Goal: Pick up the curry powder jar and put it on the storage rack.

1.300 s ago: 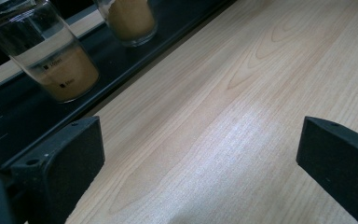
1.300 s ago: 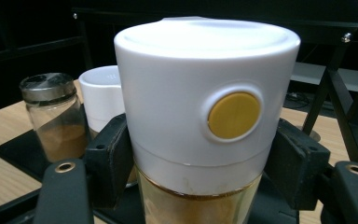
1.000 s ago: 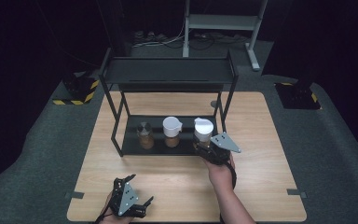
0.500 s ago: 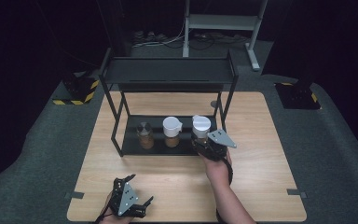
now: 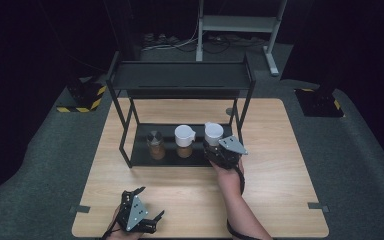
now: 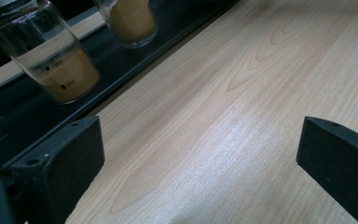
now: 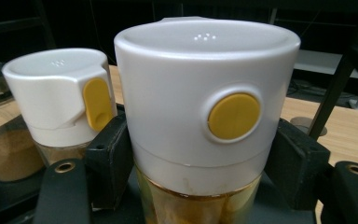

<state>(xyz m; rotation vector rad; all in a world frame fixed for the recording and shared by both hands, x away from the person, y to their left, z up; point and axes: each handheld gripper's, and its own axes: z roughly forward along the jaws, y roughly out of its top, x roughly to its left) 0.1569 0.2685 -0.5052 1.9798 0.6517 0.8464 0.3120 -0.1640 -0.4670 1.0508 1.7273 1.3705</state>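
High view: right gripper [image 5: 219,150] at the white-capped jar [image 5: 213,133] on the rack's lower shelf [image 5: 142,157]. Right gripper view: jaws pinch that jar [image 7: 200,140]; yellow button [image 7: 233,115] visible. Left gripper view: jaws spread over the table [image 6: 223,140].

We see each black gripper [image 5: 139,216] topped by a grey three-cornered plate; the right gripper [image 5: 224,151] trails a black cable, and our forearms are sleeveless.
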